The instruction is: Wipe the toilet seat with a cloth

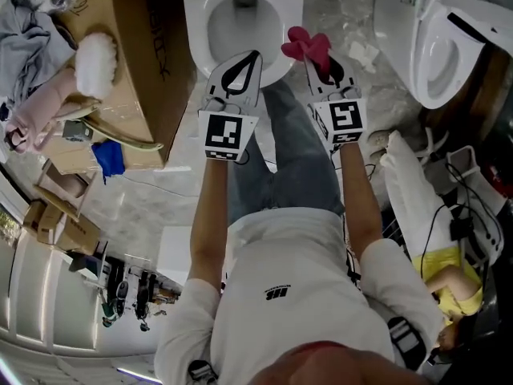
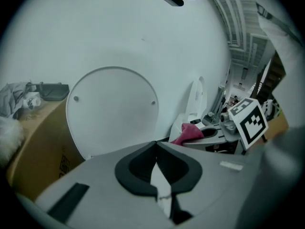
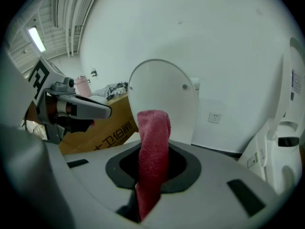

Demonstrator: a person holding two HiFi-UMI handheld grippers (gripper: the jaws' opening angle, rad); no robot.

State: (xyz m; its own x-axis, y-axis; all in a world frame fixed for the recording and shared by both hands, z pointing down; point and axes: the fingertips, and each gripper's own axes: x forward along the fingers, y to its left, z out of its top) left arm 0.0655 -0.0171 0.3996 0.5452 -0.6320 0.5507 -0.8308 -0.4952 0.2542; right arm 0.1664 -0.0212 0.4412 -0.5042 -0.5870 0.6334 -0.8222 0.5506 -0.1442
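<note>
The white toilet (image 1: 199,24) stands at the top of the head view, its seat ring around the open bowl and its lid (image 2: 114,109) raised upright against the wall. My left gripper (image 1: 248,56) hovers over the seat's front rim, shut, with nothing between its jaws (image 2: 156,146). To its right, my right gripper (image 1: 318,61) is shut on a red cloth (image 1: 306,44). The cloth (image 3: 153,151) sticks up from the jaws in a folded bunch, in front of the lid (image 3: 164,99). The cloth hangs just off the seat's right front edge; I cannot tell whether it touches.
A big cardboard box (image 1: 148,62) with a white fluffy brush (image 1: 96,58) on it stands close on the toilet's left. A second white toilet (image 1: 437,46) stands at the right, with bags and cables (image 1: 461,215) below it. The person's legs (image 1: 288,159) are right before the bowl.
</note>
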